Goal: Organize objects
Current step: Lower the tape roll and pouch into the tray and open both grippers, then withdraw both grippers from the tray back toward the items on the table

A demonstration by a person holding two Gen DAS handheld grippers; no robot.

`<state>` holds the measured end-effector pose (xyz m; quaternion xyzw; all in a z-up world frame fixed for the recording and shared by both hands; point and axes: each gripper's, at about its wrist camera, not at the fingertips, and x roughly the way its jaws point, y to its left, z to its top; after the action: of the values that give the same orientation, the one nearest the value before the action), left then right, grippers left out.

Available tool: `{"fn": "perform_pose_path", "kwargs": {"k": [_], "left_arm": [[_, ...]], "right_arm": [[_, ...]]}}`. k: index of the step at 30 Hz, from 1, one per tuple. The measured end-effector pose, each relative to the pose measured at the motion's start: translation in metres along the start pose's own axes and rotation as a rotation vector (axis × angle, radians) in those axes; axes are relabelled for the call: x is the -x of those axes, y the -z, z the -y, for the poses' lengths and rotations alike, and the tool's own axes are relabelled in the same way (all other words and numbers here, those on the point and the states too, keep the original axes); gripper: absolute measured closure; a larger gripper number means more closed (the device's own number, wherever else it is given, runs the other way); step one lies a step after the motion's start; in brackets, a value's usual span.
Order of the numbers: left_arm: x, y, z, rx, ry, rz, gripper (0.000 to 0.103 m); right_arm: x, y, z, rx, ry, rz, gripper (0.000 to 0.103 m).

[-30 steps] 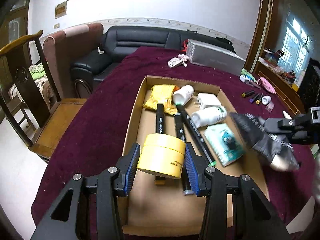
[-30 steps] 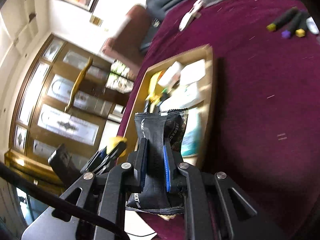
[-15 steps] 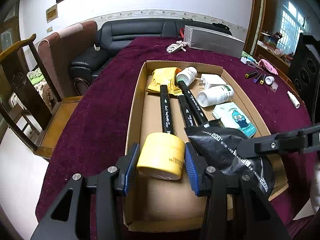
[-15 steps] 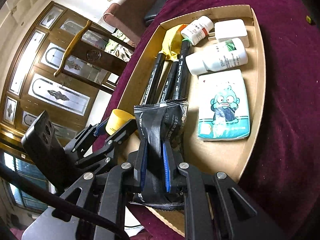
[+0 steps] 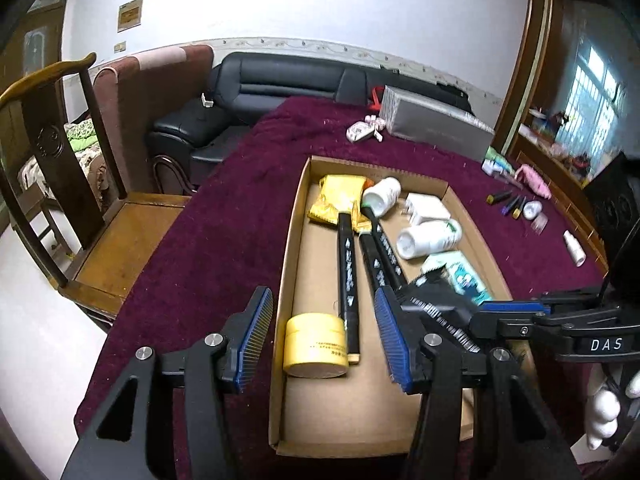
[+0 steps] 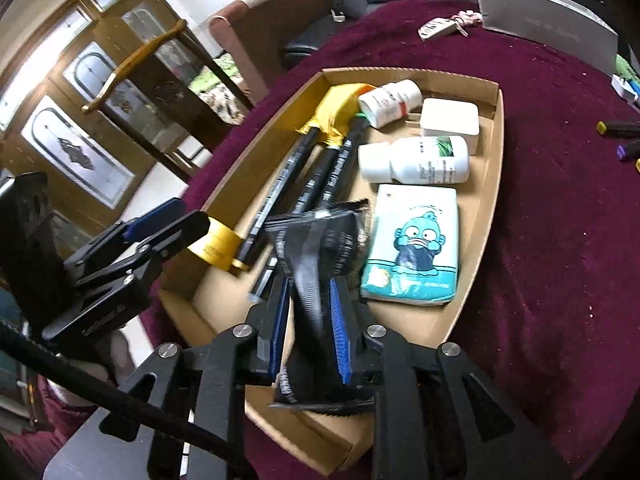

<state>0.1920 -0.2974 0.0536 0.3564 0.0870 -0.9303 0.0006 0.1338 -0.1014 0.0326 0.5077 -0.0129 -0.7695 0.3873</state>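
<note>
A cardboard tray [image 5: 294,216] [image 6: 486,216] lies on the maroon tablecloth. The yellow jar [image 5: 315,344] [image 6: 214,246] lies on its side on the tray floor at the near left, against a black marker [image 5: 347,268]. My left gripper [image 5: 324,332] is open above it, fingers apart and clear of the jar. My right gripper [image 6: 309,320] is shut on a black snack packet [image 6: 320,248] [image 5: 436,304] and holds it just over the tray's near right part, beside the markers.
The tray also holds a yellow packet [image 5: 336,196], two white bottles [image 6: 416,160], a white charger [image 6: 450,120] and a tissue pack [image 6: 412,244]. Loose markers [image 5: 508,202], a silver box [image 5: 432,128] and a key fob [image 5: 362,132] lie on the cloth. A wooden chair [image 5: 100,240] stands left.
My left gripper has opened and let go of the yellow jar, which now lies in the tray. My right gripper has lowered the black packet closer to the tray floor.
</note>
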Motion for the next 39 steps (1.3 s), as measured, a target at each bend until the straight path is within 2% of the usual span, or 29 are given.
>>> {"fn": "perform_pose_path", "kwargs": {"k": [5,7,9,12,18,22,25,29,39], "left_arm": [[0.011,-0.005,0.001,0.014,0.003,0.043,0.056],[0.012,-0.006,0.001,0.015,-0.002,0.045,0.055],[0.012,-0.006,0.000,0.016,-0.010,0.045,0.052],[0.011,-0.005,0.001,0.018,-0.013,0.039,0.052],[0.012,-0.007,0.006,0.014,-0.027,0.033,0.052],[0.012,-0.012,0.019,-0.006,-0.030,0.024,0.052],[0.015,-0.019,0.045,-0.068,-0.026,0.031,0.052],[0.017,-0.026,0.084,-0.156,-0.019,0.046,0.046],[0.002,-0.036,0.177,-0.336,-0.033,0.014,0.046]], "right_arm": [[0.011,-0.008,-0.002,-0.025,0.004,0.083,0.079],[0.012,-0.012,-0.001,-0.044,-0.041,0.094,0.079],[0.008,-0.014,-0.001,-0.065,-0.104,0.084,0.073],[0.000,-0.013,-0.003,-0.082,-0.158,0.061,0.073],[-0.009,-0.010,0.003,-0.101,-0.107,0.027,0.073],[0.002,-0.010,0.020,-0.155,-0.145,0.054,0.073],[0.026,-0.009,0.030,-0.165,-0.139,0.113,0.073],[0.059,-0.006,0.052,-0.200,-0.098,0.191,0.061],[0.139,0.022,0.133,-0.326,0.053,0.336,0.060]]}}
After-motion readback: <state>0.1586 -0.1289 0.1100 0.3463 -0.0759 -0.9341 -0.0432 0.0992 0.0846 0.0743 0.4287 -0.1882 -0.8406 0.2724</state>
